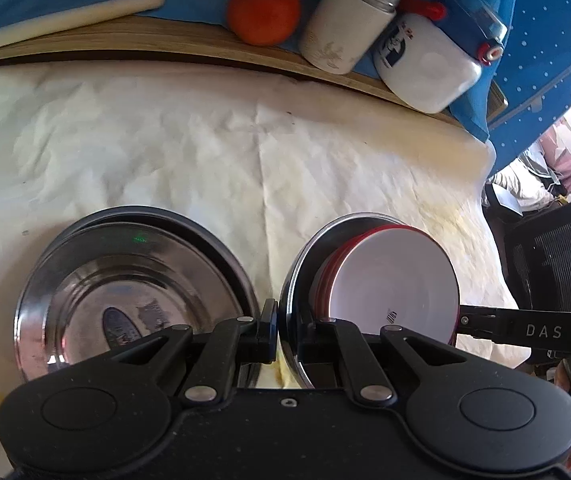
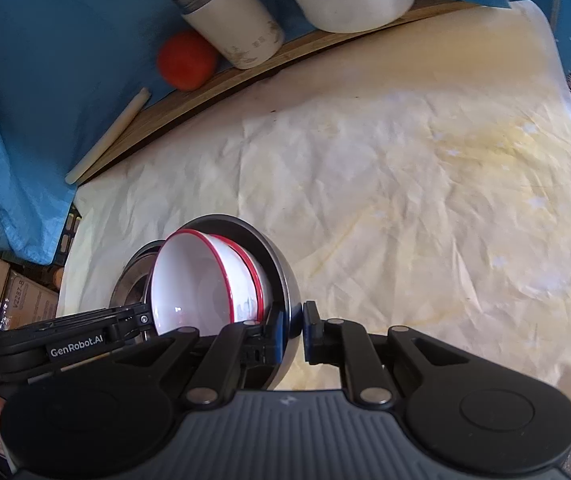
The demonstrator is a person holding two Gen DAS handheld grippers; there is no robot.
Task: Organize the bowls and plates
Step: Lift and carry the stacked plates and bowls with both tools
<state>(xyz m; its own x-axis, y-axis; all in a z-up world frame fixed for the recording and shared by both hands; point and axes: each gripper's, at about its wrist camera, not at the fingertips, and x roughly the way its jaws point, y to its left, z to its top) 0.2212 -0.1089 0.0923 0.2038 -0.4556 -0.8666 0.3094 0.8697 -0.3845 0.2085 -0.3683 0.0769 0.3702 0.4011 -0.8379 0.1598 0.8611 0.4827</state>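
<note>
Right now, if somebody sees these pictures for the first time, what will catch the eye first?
Probably the round steel bowl in the foreground, stacked with red-rimmed white bowls and pinched at opposite rims by the left gripper and the right gripper. Left of it lie shiny round steel plates on the crumpled cream cloth. A bright orange fruit glows at the back.

glossy steel bowl (image 1: 293, 280), shiny metal plates (image 1: 125, 280), glazed white bowls (image 2: 205, 280), crumpled matt cloth (image 1: 245, 140)
</note>
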